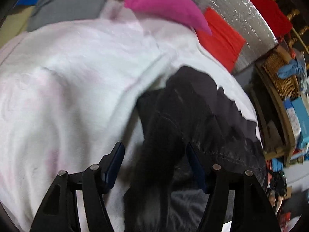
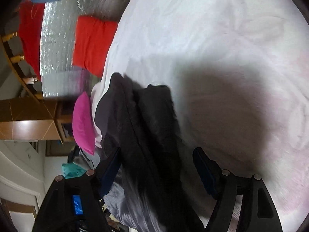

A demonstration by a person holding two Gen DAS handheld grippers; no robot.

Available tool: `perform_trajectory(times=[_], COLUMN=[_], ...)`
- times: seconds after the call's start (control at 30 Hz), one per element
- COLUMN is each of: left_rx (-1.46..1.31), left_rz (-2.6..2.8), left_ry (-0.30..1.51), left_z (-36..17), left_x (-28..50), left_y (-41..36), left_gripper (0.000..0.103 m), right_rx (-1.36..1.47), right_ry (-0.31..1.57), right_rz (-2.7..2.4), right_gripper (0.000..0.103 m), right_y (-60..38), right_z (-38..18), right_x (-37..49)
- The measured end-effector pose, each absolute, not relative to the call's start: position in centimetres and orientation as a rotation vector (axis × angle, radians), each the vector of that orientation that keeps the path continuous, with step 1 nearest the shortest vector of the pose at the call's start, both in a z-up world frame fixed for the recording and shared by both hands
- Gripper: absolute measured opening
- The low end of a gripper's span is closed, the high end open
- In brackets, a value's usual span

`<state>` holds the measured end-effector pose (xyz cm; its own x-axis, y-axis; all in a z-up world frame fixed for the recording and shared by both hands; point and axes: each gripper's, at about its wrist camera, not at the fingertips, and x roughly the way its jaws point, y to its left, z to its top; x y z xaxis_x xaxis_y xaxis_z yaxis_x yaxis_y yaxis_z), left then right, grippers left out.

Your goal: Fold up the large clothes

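Note:
A black jacket point(image 1: 173, 106) with a furry strip and a grey lining lies crumpled on a white, faintly pink bed cover point(image 1: 67, 77). My left gripper point(image 1: 155, 154) hovers over its near end, open. The furry strip runs between the blue pads, with a gap showing on each side. In the right wrist view the same jacket point(image 2: 146, 116) stretches away over the bed cover point(image 2: 231, 38). My right gripper point(image 2: 157, 166) is open around it. The cloth lies close to the left pad and well clear of the right one.
A pink pillow point(image 1: 164, 2) point(image 2: 83, 123), a folded red cloth point(image 1: 220, 40) point(image 2: 92, 42) and a silver foil mat point(image 1: 231, 9) point(image 2: 58, 48) lie beyond the jacket. A grey garment point(image 1: 67, 0) sits at the far left. A wicker basket point(image 1: 280, 77) and clutter stand off the bed's right edge.

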<state>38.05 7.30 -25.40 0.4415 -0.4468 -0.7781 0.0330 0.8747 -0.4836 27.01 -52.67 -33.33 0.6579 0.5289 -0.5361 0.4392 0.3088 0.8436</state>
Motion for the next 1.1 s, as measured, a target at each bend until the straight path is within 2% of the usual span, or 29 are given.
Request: perform_trajectory(times=[0.23, 0.27, 0.3, 0.33, 0.4, 0.47, 0.53, 0.63, 0.83, 1.1], left_rx=[-0.428, -0.435, -0.443, -0.446, -0.442, -0.446, -0.463, -0.472, -0.485, -0.434], left_rz=[-0.406, -0.408, -0.411, -0.407, -0.398, -0.386, -0.374, -0.35, -0.299, -0.255], left_ry=[1.087, 1.081, 1.079, 1.08, 1.07, 1.051, 1.037, 1.018, 1.002, 0.989], left_z=[-26.2, -26.1, -26.2, -26.3, -26.3, -26.2, -26.2, -26.0, -26.7, -25.0], left_x=[39.0, 39.0, 39.2, 39.4, 39.7, 40.2, 40.8, 41.8, 43.9, 41.9], left_y=[5.4, 5.2, 5.1, 4.9, 4.6, 4.4, 4.3, 3.9, 2.7, 3.8], left_gripper=[0.066, 0.066, 0.06, 0.057, 0.047, 0.042, 0.039, 0.037, 0.04, 0.055], right_rx=[1.215, 1.16, 1.117, 1.057, 0.982, 0.965, 0.941, 0.888, 0.862, 1.034], right_ry=[0.949, 0.959, 0.964, 0.98, 0.987, 0.971, 0.941, 0.888, 0.846, 0.83], right_rz=[0.145, 0.146, 0.138, 0.122, 0.081, 0.07, 0.051, 0.011, -0.059, -0.072], right_gripper=[0.083, 0.079, 0.073, 0.063, 0.056, 0.046, 0.039, 0.036, 0.038, 0.065], right_y=[-50.4, -49.7, -49.0, -48.3, -47.3, -47.1, -47.0, -46.8, -47.4, -49.9], right_z=[-33.1, -32.7, -32.4, -32.1, -31.8, -31.4, -30.7, -29.5, -29.4, -29.4], right_x=[30.0, 30.4, 30.7, 31.2, 31.7, 31.9, 32.2, 32.7, 34.9, 31.6])
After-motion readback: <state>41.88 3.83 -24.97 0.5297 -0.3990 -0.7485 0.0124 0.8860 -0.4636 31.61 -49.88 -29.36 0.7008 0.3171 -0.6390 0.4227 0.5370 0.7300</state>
